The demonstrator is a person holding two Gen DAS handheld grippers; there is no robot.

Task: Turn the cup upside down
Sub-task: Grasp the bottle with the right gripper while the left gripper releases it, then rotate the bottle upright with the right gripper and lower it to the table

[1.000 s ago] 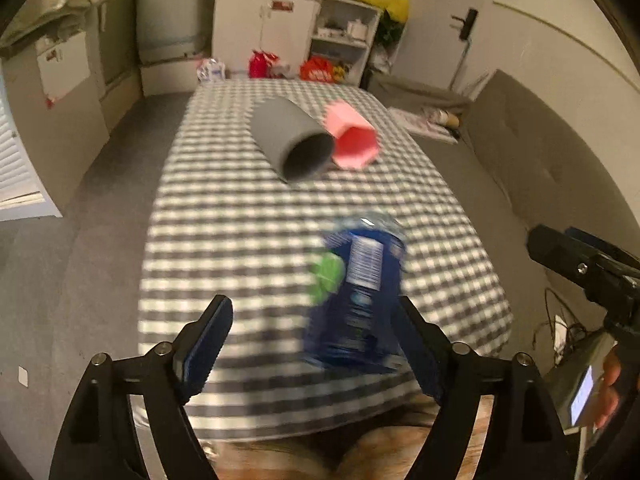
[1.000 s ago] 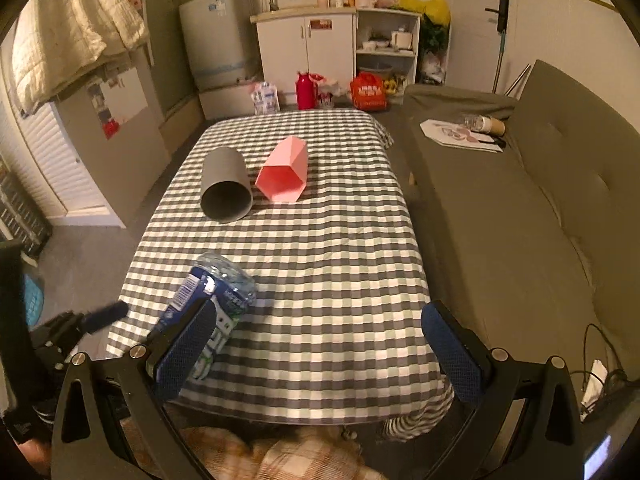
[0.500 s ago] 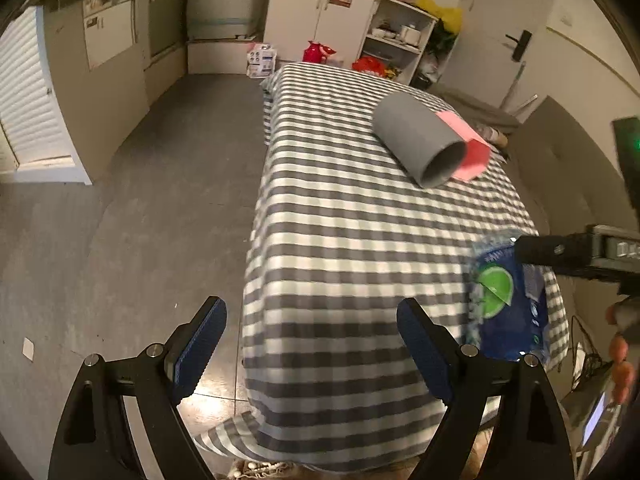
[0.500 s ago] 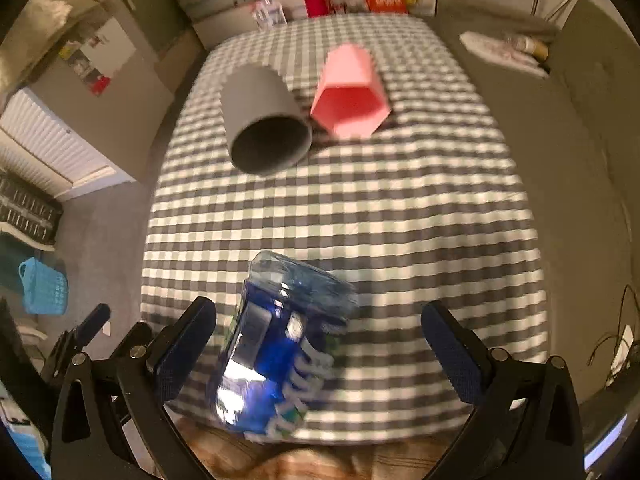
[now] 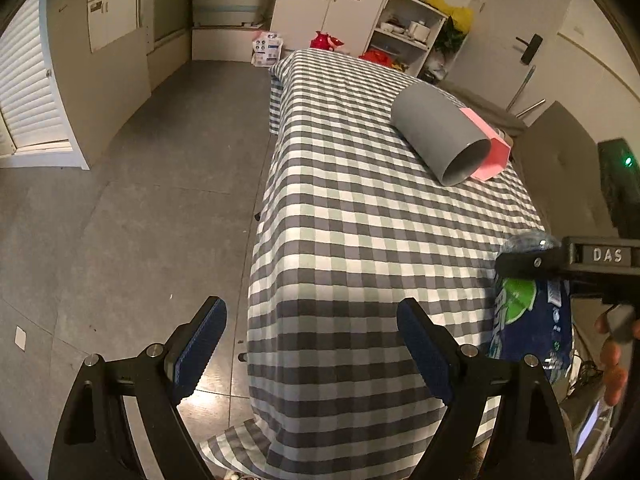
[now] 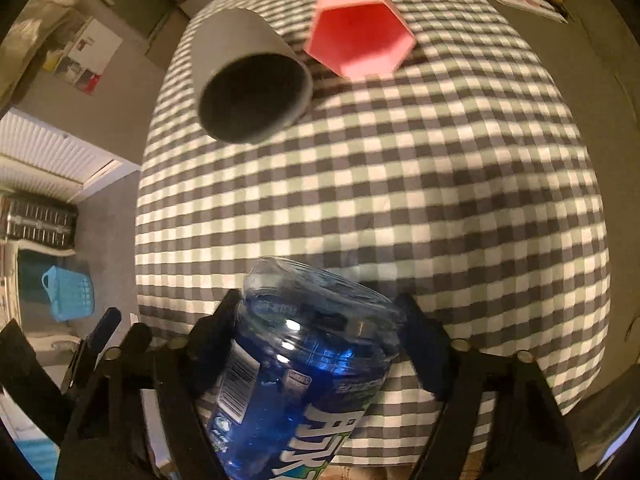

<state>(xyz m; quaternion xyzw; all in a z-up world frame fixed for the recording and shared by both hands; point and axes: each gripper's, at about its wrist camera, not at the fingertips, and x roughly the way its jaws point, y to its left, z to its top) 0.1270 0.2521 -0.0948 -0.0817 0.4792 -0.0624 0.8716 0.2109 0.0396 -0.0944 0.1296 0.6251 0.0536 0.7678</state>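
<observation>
gripping a clear blue plastic cup [image 6: 304,376] near the camera, the right hand-held gripper [image 6: 320,344] has its two fingers closed against the cup's sides. the cup is tilted, its open rim pointing away over the near edge of the surface [image 6: 440,208], which is covered in a grey and white checked cloth. whether the cup touches the cloth cannot be told. the left hand-held gripper [image 5: 312,344] hangs beside the surface's corner with its fingers spread wide and nothing between them. farther off, a grey cup [image 6: 248,80] lies on its side with its mouth facing the camera, and just beside it a pink hexagonal cup [image 6: 360,36] also lies on its side. judging by this, the grasp is made, but the turning over and setting down mouth-first remain.
</observation>
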